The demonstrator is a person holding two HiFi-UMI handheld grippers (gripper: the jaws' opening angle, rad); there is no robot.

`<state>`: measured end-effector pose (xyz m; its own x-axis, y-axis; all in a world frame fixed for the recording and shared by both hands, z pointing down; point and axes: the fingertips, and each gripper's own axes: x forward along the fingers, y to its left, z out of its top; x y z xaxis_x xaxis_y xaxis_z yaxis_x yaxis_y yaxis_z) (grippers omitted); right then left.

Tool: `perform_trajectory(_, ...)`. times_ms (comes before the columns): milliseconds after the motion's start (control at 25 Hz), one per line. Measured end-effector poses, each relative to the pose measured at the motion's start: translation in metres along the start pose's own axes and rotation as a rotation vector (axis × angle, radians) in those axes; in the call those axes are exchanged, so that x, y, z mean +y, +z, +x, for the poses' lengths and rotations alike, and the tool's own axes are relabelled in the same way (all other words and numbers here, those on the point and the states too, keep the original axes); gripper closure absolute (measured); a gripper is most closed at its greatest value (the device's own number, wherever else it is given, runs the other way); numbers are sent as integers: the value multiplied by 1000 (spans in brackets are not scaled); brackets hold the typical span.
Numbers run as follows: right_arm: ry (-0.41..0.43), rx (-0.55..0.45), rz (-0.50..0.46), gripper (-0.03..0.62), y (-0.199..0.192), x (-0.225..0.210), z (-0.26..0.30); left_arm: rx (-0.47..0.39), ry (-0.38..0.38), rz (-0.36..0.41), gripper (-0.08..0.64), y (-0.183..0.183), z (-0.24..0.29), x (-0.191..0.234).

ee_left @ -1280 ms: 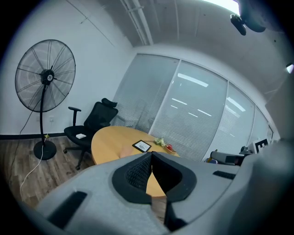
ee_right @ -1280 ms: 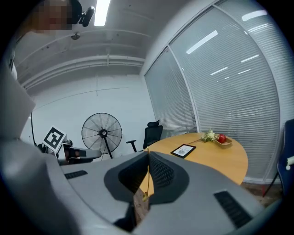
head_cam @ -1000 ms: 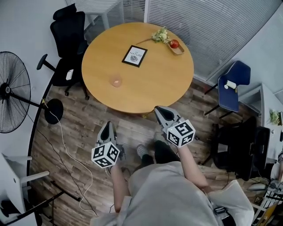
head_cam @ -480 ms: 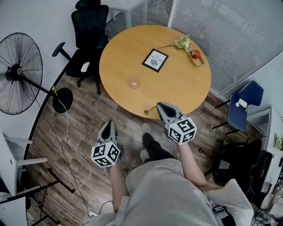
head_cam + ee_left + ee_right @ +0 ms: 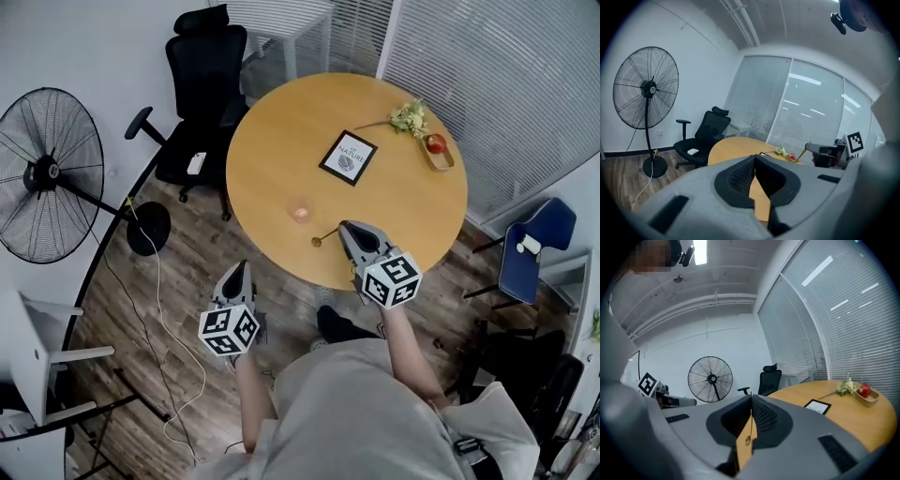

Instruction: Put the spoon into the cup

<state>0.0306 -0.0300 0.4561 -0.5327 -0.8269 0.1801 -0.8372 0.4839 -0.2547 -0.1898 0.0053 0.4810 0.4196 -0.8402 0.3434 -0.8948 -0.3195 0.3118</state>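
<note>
One gold-coloured spoon (image 5: 324,237) is pinched by its handle in the right gripper (image 5: 345,231), whose jaws are closed on it. The right gripper view shows the thin handle running up the seam between them. The spoon sticks out past the jaw tips, and its small bowl hangs over the near part of the round wooden surface (image 5: 394,211); whether it touches the wood cannot be told.

One small pinkish cup (image 5: 300,210) stands upright on the surface, near the spoon's bowl and a little farther from the person. In the head view the spoon's long axis runs from the gripper out to the person's left, so its bowl end already leads toward the cup. The coming move likely needs the bowl carried over the rim and tipped down.

The right gripper is clearly the nearer one. The left gripper (image 5: 236,272) is low over the wooden floor, short of the surface's edge, with its jaws together on nothing.

Farther back on the surface lie one framed card (image 5: 348,157), one flower sprig (image 5: 409,118) and one little tray (image 5: 439,154) (it holds a red fruit) — all well apart from the cup.
</note>
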Motion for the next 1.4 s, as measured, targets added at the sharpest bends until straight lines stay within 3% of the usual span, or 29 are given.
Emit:
perform_trajectory(280,27,-8,3,591,24,-41,49,10,-1,35,552,29,59,-5)
perform_trajectory(520,72,-7,83,592,27,-66,87,26,40,26,552,35,90,6)
perform_trajectory(640,92,25,77,592,24,-73,109,26,72,15,552,39,100,14)
perform_trajectory(1080,154,60,57,593,6,-84,157,44,169,-1,552,21,108,36)
perform_trajectory(1240,160,83,40,592,-1,-82,163,45,164,-6,552,18,112,41)
perform_trajectory(1400,156,88,22,592,1,-80,170,58,105,-1,552,17,133,36)
